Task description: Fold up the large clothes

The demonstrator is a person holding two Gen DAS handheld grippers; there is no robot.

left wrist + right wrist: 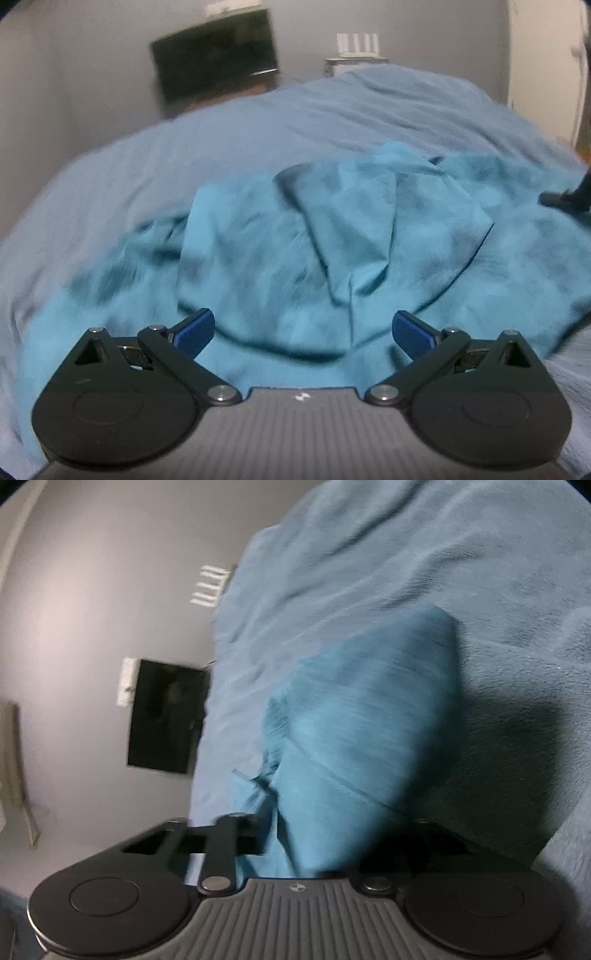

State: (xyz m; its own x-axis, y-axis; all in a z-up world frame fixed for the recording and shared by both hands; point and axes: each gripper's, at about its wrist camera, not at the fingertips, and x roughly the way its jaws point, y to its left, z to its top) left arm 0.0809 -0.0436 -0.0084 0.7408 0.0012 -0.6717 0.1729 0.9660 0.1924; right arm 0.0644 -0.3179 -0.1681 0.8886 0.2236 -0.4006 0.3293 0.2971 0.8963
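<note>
Teal garment [295, 236], soft cotton-like cloth w/ faint mottling, lies crumpled on the bed [258, 129], covered by a wrinkled grey-blue sheet. Left gripper [303, 330] hovers over the near part of the garment, blue-padded fingers [195, 328] spread wide, released, nothing between them. In the right wrist view a fold of the same cloth [351, 720] runs into the right gripper [314, 849], which looks clenched on it, though its fingertips are buried in fabric & shadow. Far side: dark rectangular screen [216, 55] against a grey wall, white router [356, 46] w/ upright antennas
</note>
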